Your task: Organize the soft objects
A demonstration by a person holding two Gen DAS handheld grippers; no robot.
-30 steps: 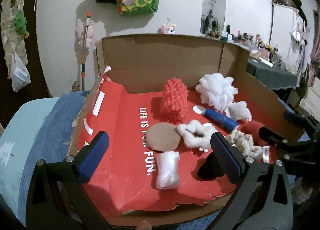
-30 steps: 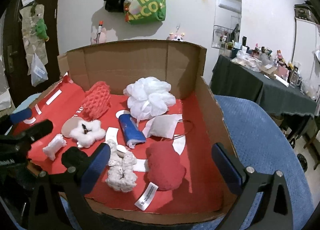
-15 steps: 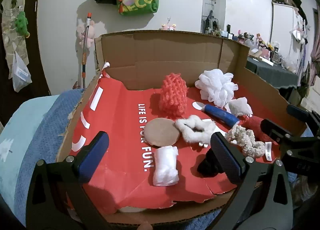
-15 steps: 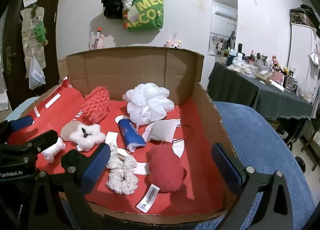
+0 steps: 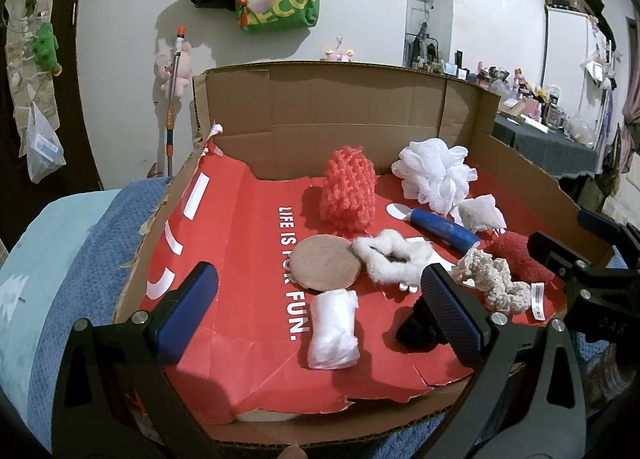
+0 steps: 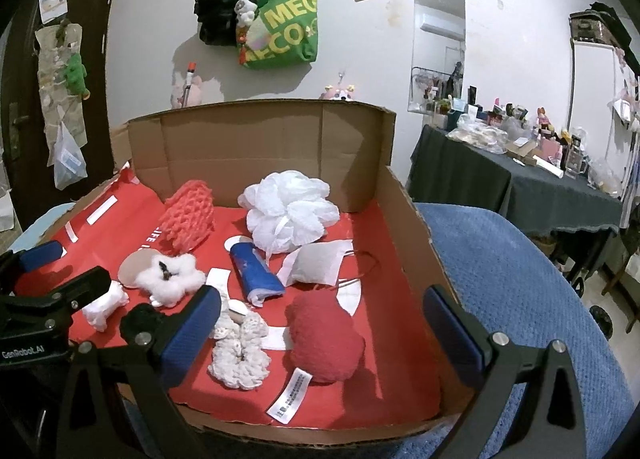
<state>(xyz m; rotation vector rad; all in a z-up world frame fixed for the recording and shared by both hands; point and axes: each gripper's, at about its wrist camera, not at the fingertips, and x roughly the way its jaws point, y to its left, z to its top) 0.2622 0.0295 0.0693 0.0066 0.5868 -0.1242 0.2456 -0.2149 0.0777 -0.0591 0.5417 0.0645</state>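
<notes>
Both grippers have pulled back and up a little since the earlier pictures, so more of the box's near edge shows now. The left gripper [image 5: 316, 307] hangs over the near left part of the cardboard box [image 5: 352, 107]. Its jaws are wide open and hold nothing. The right gripper [image 6: 320, 323] hangs over the near right part, jaws wide open and holding nothing too.

The box sits on a blue blanket [image 6: 500, 259]. Inside is a red floor with white words.

Close to the near edge lie a white cotton roll [image 5: 334, 329], a black fuzzy lump [image 5: 416, 329], a cream knitted scrunchie [image 6: 240, 351] and a red fluffy pad [image 6: 326, 341] with a white tag. The scrunchie is just beside the red pad.

In the middle lie a round tan pad [image 5: 324, 267] and a white fluffy scrunchie [image 5: 390, 259], touching each other. Near them, toward the right edge, are a blue roll [image 6: 256, 271] and a grey pouch [image 6: 316, 265].

Toward the far wall stand an orange knitted piece [image 5: 348, 191] and a white mesh puff [image 6: 290, 211].

Behind the box, a green bag [image 6: 282, 27] hangs on the wall.
</notes>
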